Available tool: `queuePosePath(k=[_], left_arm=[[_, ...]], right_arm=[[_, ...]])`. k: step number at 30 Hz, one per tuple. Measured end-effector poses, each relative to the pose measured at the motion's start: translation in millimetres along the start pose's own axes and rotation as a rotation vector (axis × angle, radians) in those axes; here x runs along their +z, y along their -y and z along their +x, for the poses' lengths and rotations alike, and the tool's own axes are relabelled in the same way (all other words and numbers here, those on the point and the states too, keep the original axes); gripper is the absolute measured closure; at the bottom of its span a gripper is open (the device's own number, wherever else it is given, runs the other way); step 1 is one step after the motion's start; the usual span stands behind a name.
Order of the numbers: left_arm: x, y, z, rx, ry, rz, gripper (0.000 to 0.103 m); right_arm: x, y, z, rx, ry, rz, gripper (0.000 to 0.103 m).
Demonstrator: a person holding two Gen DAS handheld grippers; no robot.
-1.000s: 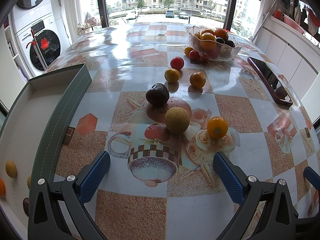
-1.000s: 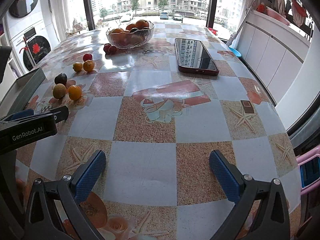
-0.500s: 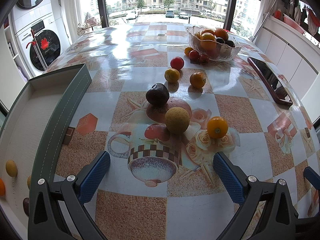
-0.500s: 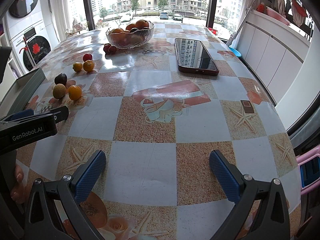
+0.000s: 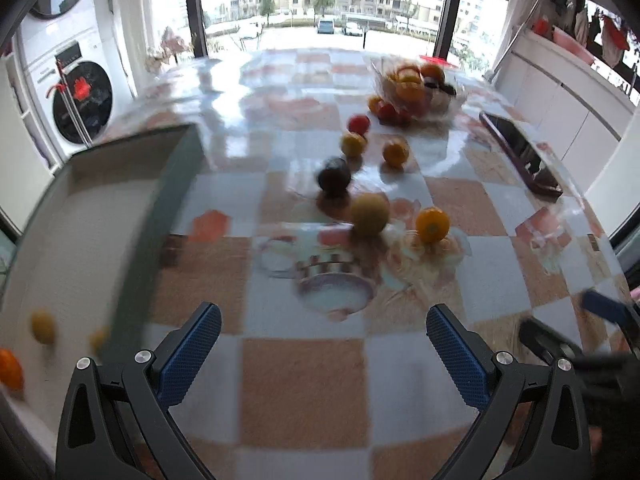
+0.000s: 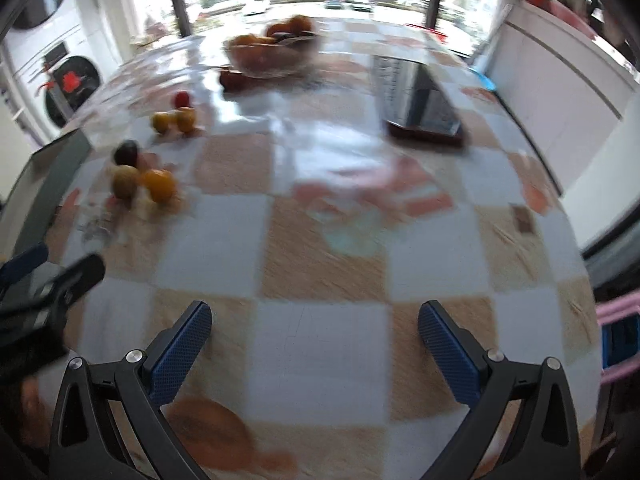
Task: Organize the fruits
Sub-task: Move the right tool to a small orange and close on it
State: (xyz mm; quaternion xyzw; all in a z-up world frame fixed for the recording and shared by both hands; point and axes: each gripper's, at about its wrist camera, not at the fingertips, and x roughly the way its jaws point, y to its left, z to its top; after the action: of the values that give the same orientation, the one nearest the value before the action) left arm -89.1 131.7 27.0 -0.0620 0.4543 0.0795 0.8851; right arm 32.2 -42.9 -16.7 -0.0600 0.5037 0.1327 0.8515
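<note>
Both tongs wide open, empty: left gripper [image 5: 322,334] above table [image 5: 304,380], facing yellow-green fruit [image 5: 370,214]; right gripper [image 6: 314,332] over bare checkered cloth.

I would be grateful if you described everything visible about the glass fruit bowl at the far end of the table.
The clear glass fruit bowl stands upright on the far right part of the checked table, heaped with orange and dark fruits. Its rim looks wavy, though motion blur hides finer detail. A few small red and orange fruits lie against its near left side. In the right wrist view the bowl sits left of the dark tray.
</note>
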Motion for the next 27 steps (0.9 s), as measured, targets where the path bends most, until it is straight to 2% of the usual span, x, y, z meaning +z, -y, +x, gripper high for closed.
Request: queuePosePath(k=[4,8,11,13,14,15,16,19,23,27], left_arm=[[7.6,-24.5,-25.7,-0.027,0.044,-0.047,0.0],[16.8,-35.7,-33.0,-0.007,0.054,-0.04,0.0],[19.7,-35.4,-27.3,0.046,0.038,-0.012,0.0],[20.0,-34.8,-23.8,0.047,0.029,-0.008,0.0],[20.5,-34.0,-22.0,0.035,0.023,-0.012,0.0],[21.3,-32.7,-19.9,0.024,0.016,-0.02,0.0],[21.7,-31.4,-19.2,0.018,0.009,-0.027,0.0],[26.0,-21.3,-15.4,0.008,0.001,-0.035,0.0],[36.7,-3.4,4.5,0.009,-0.035,-0.034,0.0],[46.6,14.7,30.6,0.044,-0.06,-0.028,0.0]], right_arm=[[21.0,-33.6,8.7,0.073,-0.001,-0.038,0.0],[42.4,-63.6,18.3,0.118,0.017,-0.084,0.003],[49.8,-78.3,22.1,0.096,0.035,-0.117,0.021],[52.1,-80.5,22.5,0.07,0.054,-0.132,0.048],[52.5,-78.9,21.3,0.078,0.06,-0.135,0.057],[54.8,-75.5,20.5,0.103,0.06,-0.131,0.074],[54.2,-70.5,17.1,0.145,0.058,-0.117,0.077],[47.9,-51.7,1.2,0.14,0.09,-0.079,0.077],[35.0,-22.9,-5.9,0.151,0.077,-0.022,0.077],[13.5,1.2,-10.7,0.163,0.067,0.04,0.077]])
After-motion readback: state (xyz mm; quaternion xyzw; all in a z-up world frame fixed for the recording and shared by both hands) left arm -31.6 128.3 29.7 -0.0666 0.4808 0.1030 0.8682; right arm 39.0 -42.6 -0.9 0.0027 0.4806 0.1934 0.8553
